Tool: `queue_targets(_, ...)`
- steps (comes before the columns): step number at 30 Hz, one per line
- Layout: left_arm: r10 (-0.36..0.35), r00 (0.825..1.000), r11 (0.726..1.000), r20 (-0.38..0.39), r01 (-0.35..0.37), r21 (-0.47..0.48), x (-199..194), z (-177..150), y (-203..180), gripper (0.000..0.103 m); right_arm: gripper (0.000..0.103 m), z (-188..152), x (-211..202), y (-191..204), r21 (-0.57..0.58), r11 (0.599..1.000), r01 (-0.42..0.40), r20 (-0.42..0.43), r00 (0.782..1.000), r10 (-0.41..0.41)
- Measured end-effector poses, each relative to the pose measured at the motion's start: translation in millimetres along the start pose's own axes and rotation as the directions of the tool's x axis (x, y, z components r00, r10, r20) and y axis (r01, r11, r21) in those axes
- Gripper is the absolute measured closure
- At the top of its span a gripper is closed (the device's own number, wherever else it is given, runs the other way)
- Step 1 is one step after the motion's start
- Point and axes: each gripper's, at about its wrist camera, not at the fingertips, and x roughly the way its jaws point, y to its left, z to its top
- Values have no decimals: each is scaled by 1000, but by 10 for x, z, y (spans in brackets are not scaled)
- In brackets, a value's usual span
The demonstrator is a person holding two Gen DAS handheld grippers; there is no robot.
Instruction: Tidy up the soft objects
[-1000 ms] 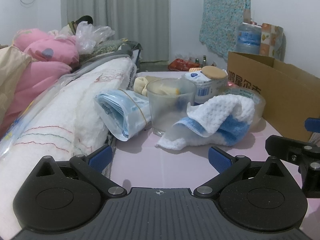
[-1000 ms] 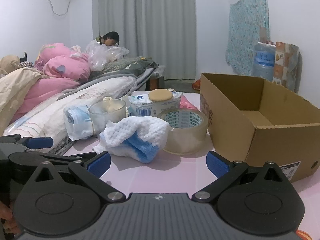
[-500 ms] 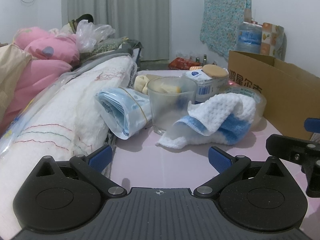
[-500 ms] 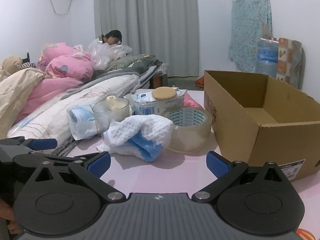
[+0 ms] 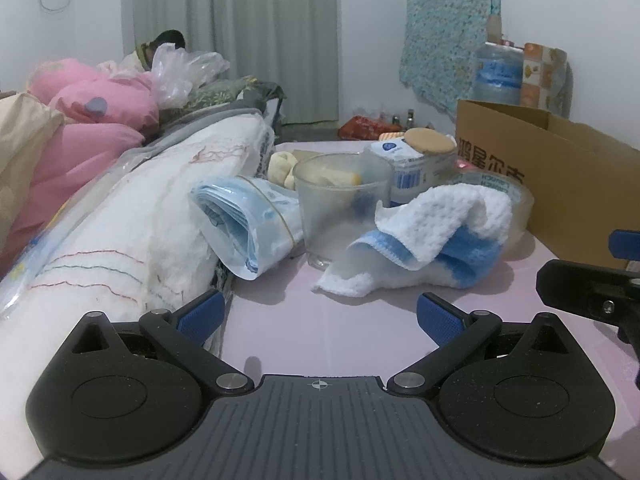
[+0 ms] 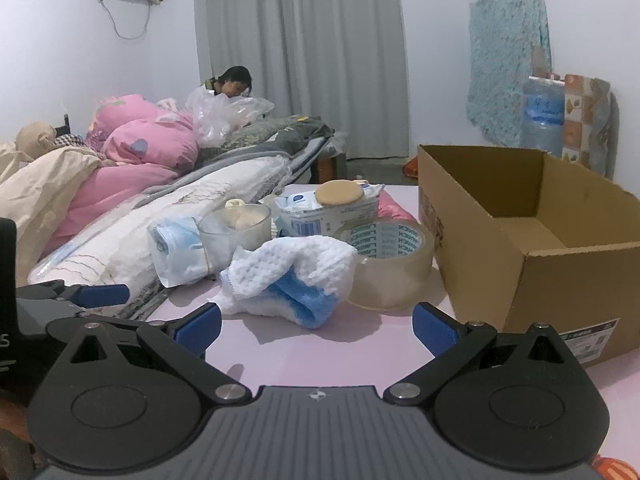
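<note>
Two hand-held grippers hover side by side, low over a pink surface, both angled slightly downward. The left gripper (image 5: 318, 316) has its blue-padded fingers (image 5: 200, 314) spread wide with nothing between them. The right gripper (image 6: 316, 326) is likewise wide apart and empty, its tip visible at the right edge of the left wrist view.

Towel (image 6: 296, 276) before tape roll (image 6: 390, 264), cup (image 6: 236, 226) left behind, cardboard box (image 6: 532, 240) right, wipes pack (image 6: 328, 212) behind.
</note>
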Motion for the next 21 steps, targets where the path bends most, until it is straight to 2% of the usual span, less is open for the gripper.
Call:
queue_targets(7,-8,1000,1000,-2,8,8,8,-5,-16,1,57,-2,-30,1,-5,1000,-12,7,1000,12)
queue_targets(14,1,1000,1000,10,-1,18,3,-5,-28,1,57,3,11,-76,70,996,-53,-15,998,54)
queue_targets(21,4,1000,1000,3,-4,21,23,6,-9,1,57,28,77,-73,74,995,-72,-19,997,74)
